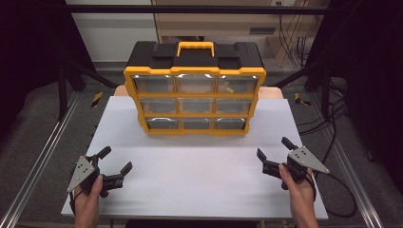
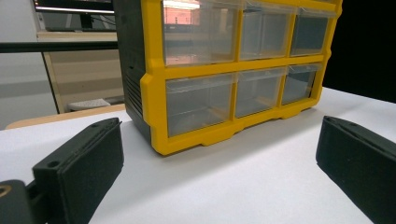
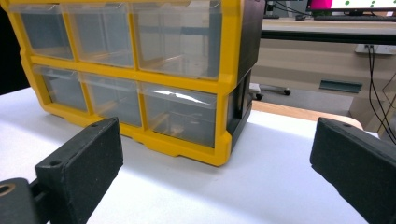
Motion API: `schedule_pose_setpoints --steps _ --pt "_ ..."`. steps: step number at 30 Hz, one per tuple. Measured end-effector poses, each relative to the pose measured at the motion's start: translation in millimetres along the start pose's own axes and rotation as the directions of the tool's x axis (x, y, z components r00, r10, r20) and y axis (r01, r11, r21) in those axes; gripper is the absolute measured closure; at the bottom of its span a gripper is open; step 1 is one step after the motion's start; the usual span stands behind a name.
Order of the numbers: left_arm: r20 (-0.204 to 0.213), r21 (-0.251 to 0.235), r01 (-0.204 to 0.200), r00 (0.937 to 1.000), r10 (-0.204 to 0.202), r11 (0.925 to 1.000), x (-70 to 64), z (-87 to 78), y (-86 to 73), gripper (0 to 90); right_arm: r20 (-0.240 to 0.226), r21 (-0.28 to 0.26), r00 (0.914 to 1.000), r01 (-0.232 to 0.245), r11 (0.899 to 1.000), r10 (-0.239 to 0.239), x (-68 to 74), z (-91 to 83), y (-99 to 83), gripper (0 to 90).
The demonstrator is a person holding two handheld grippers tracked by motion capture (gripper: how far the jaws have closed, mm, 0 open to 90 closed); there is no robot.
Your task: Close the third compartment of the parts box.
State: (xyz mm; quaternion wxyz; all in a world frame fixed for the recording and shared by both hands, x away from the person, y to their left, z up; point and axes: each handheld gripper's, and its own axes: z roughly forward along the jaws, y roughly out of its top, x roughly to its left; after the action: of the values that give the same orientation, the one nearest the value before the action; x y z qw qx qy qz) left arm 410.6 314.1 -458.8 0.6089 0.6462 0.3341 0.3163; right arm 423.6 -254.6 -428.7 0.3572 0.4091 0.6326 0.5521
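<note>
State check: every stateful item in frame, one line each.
Yellow-and-black plastic drawer cabinet: upright on the white table, all nine clear drawers shut.
Yellow carry handle: folded flat on the cabinet top.
Left gripper: open, holding nothing, short of the cabinet.
Right gripper: open, holding nothing, short of the cabinet.

Left gripper (image 1: 115, 165): black body with two flat, rectangular black jaws, each with a small round hole near its base; a grey three-cornered plate dotted with small fasteners sits on top. Right gripper (image 1: 274, 152): same build, with a matching grey plate, and a black cable trailing from behind it. Left hand (image 1: 88, 192) and right hand (image 1: 295, 183): bare, no gloves; forearms uncovered, no sleeves visible.
</note>
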Motion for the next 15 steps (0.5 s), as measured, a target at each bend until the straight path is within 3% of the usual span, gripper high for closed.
schedule_pose_setpoints --steps 15 --pt "0.021 -0.028 -0.002 0.9998 0.003 0.9996 -3.7 1.6 0.6 1.0 -0.041 -0.007 0.9992 -0.001 1.0 0.001 15.6 15.5 -12.6 3.2"
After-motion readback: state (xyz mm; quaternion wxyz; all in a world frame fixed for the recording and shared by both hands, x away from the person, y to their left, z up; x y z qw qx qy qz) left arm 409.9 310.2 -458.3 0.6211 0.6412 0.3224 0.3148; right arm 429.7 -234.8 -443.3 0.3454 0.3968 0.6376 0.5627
